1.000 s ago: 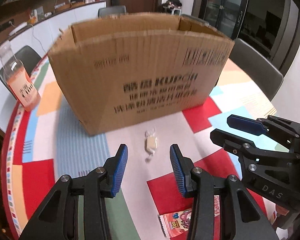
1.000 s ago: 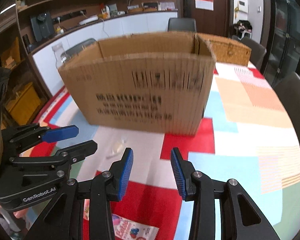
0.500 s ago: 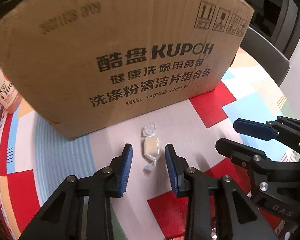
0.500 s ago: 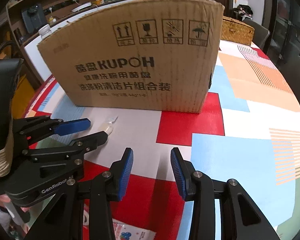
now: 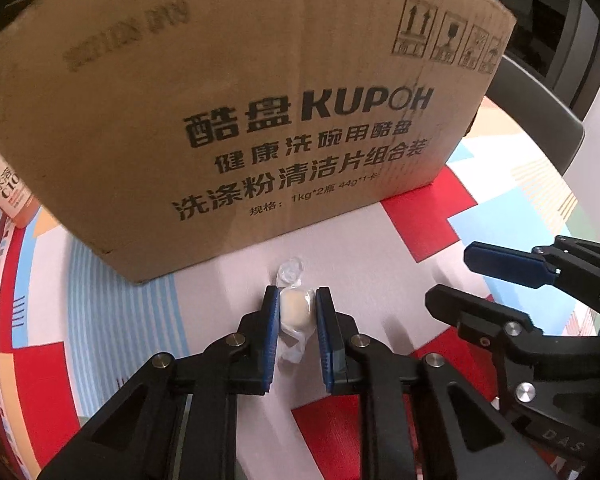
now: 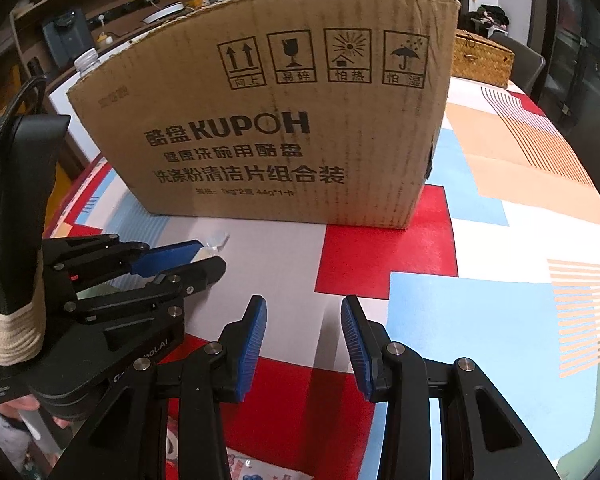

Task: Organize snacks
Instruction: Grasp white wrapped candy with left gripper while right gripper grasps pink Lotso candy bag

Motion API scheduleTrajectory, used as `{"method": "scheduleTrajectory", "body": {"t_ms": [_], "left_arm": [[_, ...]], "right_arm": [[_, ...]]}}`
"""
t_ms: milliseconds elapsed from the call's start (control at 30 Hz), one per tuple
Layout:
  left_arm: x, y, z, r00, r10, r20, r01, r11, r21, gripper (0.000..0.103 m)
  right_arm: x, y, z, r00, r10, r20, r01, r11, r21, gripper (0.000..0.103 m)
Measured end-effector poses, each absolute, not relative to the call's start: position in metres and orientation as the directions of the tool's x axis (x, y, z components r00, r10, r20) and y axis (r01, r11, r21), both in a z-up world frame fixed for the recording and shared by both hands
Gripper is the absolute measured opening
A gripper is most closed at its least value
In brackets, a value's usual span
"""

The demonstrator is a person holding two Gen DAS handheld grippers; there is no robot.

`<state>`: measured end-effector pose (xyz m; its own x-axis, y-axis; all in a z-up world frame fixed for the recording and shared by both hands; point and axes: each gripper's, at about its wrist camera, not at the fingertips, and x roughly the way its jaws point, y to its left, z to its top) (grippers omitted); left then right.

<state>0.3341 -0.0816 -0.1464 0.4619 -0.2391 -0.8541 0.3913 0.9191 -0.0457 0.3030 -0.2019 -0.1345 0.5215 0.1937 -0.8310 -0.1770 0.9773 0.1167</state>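
Observation:
A small cream candy in a clear twisted wrapper (image 5: pixel 295 309) lies on the table just in front of a brown KUPOH cardboard box (image 5: pixel 236 120). My left gripper (image 5: pixel 296 300) is closed on the candy, its blue pads pressing both sides. In the right wrist view the left gripper (image 6: pixel 204 258) shows at the left with the wrapper end (image 6: pixel 217 239) sticking out. My right gripper (image 6: pixel 302 312) is open and empty, low over the table to the right of the left one; it also shows in the left wrist view (image 5: pixel 456 276). The box (image 6: pixel 276 128) stands behind both.
An orange-labelled bottle (image 5: pixel 8 196) stands left of the box. A woven basket (image 6: pixel 482 56) sits behind the box at right. A printed snack packet (image 6: pixel 256 470) lies at the near edge. Dark chairs (image 5: pixel 540 108) ring the colourful table (image 6: pixel 480 320).
My left gripper has moved forward and down to the candy and closed its fingers onto it. The right gripper came lower and stayed open.

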Motion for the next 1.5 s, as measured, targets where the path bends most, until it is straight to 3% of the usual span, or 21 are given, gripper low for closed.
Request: {"method": "scheduleTrajectory", "body": {"t_ms": [367,933,1033,1267,1500], "left_arm": [[0.292,-0.065,-0.114,0.502,-0.235,-0.832,0.354,0.934,-0.051,0.019],[0.198,-0.034,-0.133,0.441,-0.24,-0.865,0.281,0.952,-0.121,0.019],[0.193,-0.031,-0.138,0.428,-0.236,-0.872,0.277,0.953,-0.122,0.019],[0.193,-0.027,-0.14,0.421,-0.242,-0.874,0.267,0.954,-0.135,0.019],[0.197,-0.025,-0.144,0.413,-0.242,-0.878,0.257,0.956,-0.142,0.019]], "right_arm": [[0.286,-0.193,-0.121,0.5,0.254,-0.828,-0.271,0.954,0.128,0.04],[0.232,-0.14,-0.129,0.35,0.269,-0.897,-0.579,0.815,0.019,0.04],[0.225,-0.131,-0.133,0.339,0.248,-0.907,-0.63,0.776,-0.023,0.053],[0.222,-0.117,-0.142,0.327,0.208,-0.922,-0.703,0.705,-0.09,0.053],[0.234,-0.119,-0.153,0.289,0.223,-0.931,-0.688,0.724,-0.04,0.053]]}}
